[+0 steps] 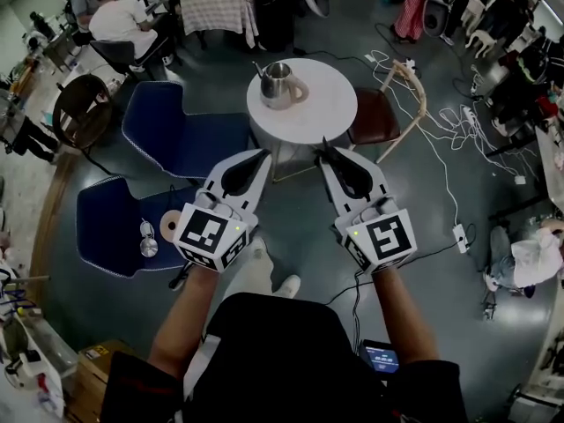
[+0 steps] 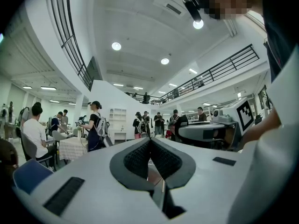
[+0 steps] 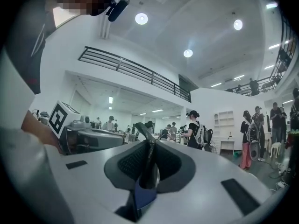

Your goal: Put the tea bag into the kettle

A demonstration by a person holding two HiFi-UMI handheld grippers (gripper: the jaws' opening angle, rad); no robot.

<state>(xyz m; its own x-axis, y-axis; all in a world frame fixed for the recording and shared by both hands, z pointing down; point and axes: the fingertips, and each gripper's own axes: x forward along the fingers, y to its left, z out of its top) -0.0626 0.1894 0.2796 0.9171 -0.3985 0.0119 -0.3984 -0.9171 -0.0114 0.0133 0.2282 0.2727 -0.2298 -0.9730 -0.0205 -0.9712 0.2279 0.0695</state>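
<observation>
Kettle (image 1: 278, 83) stands near the round table's (image 1: 335, 117) far-left edge, handle inward.

Grey floor (image 1: 211, 73) seen below, white cables (image 1: 441, 135) strewn across it. Round white table (image 1: 322, 117) flanked by two blue chairs (image 1: 181, 139) and brown wooden-framed chair (image 1: 374, 117). Checked-cloth table (image 1: 216, 3) set further back. White walls (image 2: 100, 94), railed balcony (image 2: 219, 71), round ceiling lights (image 2: 116, 46) lit overhead.

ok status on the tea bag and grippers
Left gripper shut, empty. Right gripper shut on thin dark strip, likely the tea bag. Kettle on round table, ahead of both grippers.
</observation>
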